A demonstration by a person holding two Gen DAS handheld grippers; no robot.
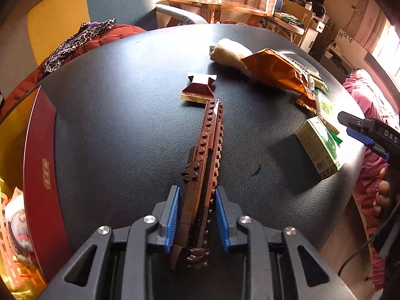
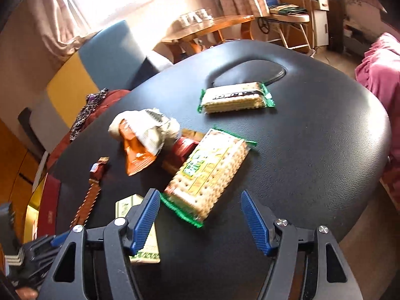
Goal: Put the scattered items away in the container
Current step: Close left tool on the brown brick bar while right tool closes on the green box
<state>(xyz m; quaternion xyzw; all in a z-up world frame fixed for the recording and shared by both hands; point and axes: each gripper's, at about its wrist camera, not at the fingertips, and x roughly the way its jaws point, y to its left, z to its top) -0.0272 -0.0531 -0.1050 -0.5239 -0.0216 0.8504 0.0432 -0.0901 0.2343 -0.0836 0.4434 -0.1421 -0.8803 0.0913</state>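
My left gripper (image 1: 197, 200) is shut on a long brown brick-built piece (image 1: 206, 150), which points forward over the black table (image 1: 125, 125); it also shows in the right wrist view (image 2: 88, 202). My right gripper (image 2: 200, 210) is open and empty, just short of a green-edged cracker pack (image 2: 210, 172). A second cracker pack (image 2: 235, 97) lies farther back. An orange snack bag (image 1: 277, 72) and a cream sock (image 1: 230, 51) lie mid-table, with a small brown packet (image 1: 198, 90) and a green box (image 1: 320, 145). The red-and-gold container (image 1: 37, 175) sits at the table's left edge.
A leopard-print cloth (image 1: 77, 42) on red fabric lies beyond the table's left rim. A wooden table (image 1: 215, 2) and chairs stand behind. Pink bedding (image 2: 380, 75) is at the right. The table has a sunken recess (image 2: 247, 72) at the back.
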